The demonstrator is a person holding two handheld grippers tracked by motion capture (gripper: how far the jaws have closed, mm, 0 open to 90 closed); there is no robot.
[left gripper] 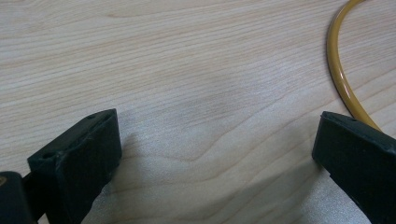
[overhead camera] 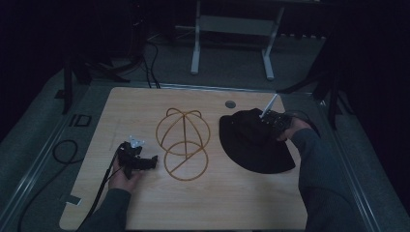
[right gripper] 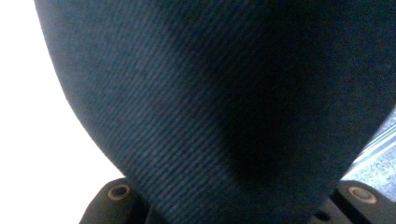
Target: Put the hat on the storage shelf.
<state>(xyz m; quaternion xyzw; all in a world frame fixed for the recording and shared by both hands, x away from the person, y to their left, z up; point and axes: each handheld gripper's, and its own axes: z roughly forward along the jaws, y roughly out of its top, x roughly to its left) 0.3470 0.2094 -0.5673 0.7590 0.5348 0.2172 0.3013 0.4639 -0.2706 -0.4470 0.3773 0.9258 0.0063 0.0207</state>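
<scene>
Hat (overhead camera: 254,145): it is laid flat on the table (overhead camera: 145,203), right of the wire stand (overhead camera: 183,145).
Right gripper (overhead camera: 267,117): its jaw state cannot be told; dark cloth is pressed close.
Left gripper (overhead camera: 153,160): jaws are held wide, empty.
Progress: judged early; hat is not yet placed on stand.

Grey sleeves (overhead camera: 314,159); black claws (overhead camera: 138,159), screwed, black-cabled.

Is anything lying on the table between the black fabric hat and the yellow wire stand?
Nothing visible does. Bare wooden table separates the black fabric hat from the yellow wire stand; the left gripper sits on the stand's far side.
</scene>
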